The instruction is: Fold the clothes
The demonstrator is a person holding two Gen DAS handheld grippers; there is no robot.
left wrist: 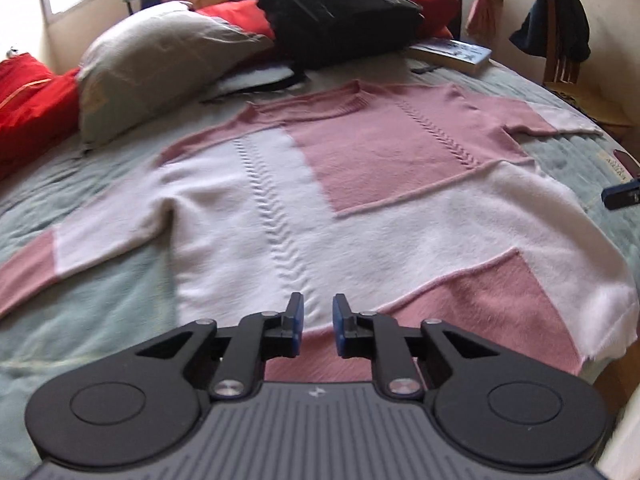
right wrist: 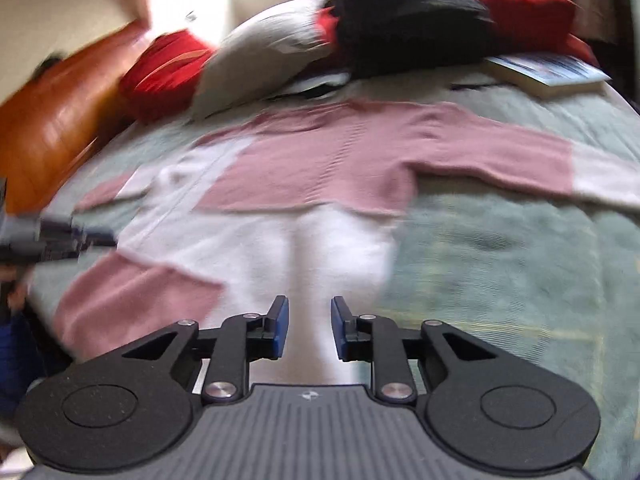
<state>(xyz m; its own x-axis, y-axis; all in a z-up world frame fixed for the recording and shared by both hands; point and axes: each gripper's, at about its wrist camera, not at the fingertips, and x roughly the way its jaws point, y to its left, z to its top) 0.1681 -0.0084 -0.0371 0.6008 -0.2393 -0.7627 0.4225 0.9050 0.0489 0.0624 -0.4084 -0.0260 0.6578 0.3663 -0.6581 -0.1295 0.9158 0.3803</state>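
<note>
Both my left claw and right claw hover slightly apart, empty, above the pink-white sweater spread flat on the bed, ready for folding.

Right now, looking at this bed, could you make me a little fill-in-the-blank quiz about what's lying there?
1. The sweater spread flat on the bed is white and ____.
2. Beyond its collar sits a ____ backpack.
3. Beside the backpack, near the right sleeve, lies a ____.
4. Between the pads of the left hand-held gripper there is ____.

Missing words: pink; black; book; nothing
</note>
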